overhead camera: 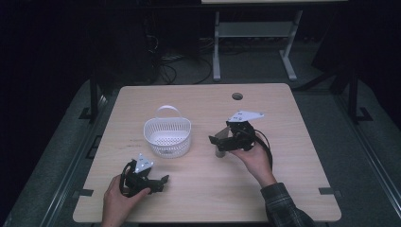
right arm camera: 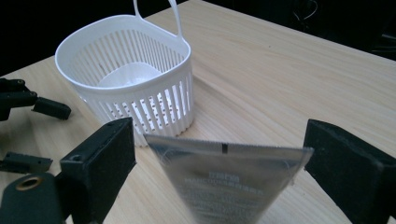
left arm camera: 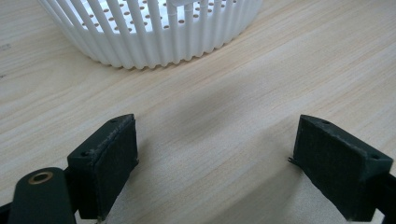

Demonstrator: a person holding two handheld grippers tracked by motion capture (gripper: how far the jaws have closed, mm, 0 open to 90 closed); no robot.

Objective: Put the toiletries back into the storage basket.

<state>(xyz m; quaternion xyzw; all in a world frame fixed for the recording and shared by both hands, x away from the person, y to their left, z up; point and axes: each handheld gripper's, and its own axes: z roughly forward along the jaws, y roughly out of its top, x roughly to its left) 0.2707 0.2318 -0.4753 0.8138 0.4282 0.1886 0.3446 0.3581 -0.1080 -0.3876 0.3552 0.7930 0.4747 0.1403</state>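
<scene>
The tube stands at centre of the high view, crimped end up, between the jaws of the right gripper. In the right gripper view the jaws stand spread to either side of the crimp, the right pad at the crimp's corner; no firm pinch is evident. The wide, flat crimp is presented across the jaws, which likely makes it the grasp point. The basket sits just left of the tube, mouth up, handle to the far side, so probably the receptacle. The right hand reaches in from lower right, wrist bent, gripper aimed left and downward. The left gripper rests low on the counter at lower left, jaws spread and empty, pointing at the basket wall; it appears to be parked.
</scene>
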